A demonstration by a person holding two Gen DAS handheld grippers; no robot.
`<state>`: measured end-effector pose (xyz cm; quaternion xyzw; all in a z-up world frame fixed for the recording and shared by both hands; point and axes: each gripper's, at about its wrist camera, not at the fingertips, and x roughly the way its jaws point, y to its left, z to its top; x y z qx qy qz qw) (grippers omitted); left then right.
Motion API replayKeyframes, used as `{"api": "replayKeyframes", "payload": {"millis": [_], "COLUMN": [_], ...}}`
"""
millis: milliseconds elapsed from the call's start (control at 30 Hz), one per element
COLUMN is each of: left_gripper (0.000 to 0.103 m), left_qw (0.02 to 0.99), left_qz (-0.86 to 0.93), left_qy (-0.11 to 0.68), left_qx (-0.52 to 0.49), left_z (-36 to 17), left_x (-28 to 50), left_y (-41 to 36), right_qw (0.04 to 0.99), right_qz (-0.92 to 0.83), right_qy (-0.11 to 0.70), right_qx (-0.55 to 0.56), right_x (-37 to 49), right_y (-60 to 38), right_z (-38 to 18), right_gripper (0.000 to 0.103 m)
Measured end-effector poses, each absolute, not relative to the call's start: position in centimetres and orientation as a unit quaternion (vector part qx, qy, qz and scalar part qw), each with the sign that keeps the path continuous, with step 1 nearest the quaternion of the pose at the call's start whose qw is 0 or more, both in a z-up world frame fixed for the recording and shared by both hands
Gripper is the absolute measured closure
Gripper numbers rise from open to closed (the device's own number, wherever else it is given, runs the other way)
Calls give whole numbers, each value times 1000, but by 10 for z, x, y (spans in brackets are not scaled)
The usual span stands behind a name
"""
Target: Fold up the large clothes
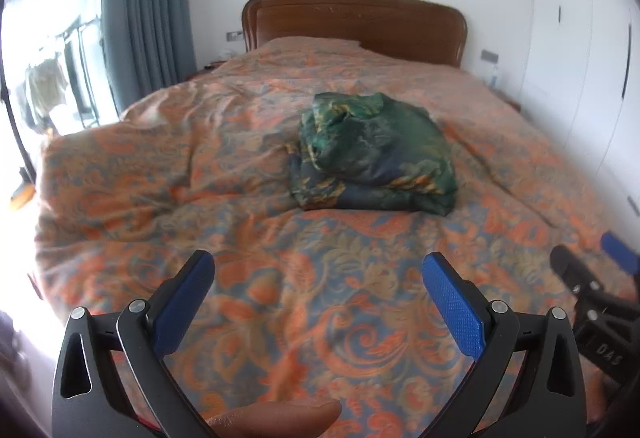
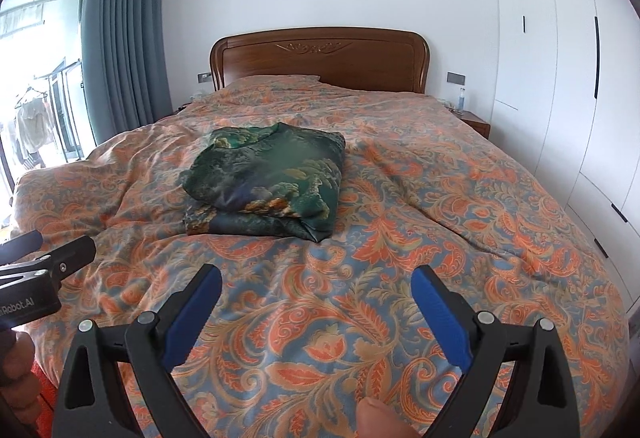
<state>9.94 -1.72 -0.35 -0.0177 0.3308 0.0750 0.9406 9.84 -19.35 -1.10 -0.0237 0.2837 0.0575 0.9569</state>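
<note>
The green printed garment lies in a compact stack of layers near the middle of the bed, well beyond both claws. The left gripper is spread wide with nothing between its blue pads, hovering low over the near part of the orange paisley bedspread; the right gripper is spread the same way, holding nothing, just beside it on the right. Both point at the bundle, probably so either can reach it across the flat quilt. The stack shows tidy layered edges along its near side, while its top far-left part is bunched. This fits a fold already made, or a loosely piled garment waiting to be spread. Open quilt surrounds it on every side; the wooden headboard stands far behind and the white wardrobe to the right
</note>
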Motion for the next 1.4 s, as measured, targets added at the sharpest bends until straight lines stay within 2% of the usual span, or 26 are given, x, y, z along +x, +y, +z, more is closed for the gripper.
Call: {"api": "replayKeyframes", "payload": {"millis": [367, 1400], "left_gripper": [0, 0], "left_qw": [949, 943], "left_qz": [68, 63], "left_qy": [307, 326], "left_qx": [-8, -19], "left_z": [15, 8], "left_x": [87, 91], "left_y": [-21, -19], "right_qw": [958, 953], "right_qz": [53, 52], "right_qy": [279, 292], "right_qx": [-35, -54], "right_x": [87, 85], "right_y": [-186, -179], "right_z": [13, 7], "right_gripper": [3, 3]}}
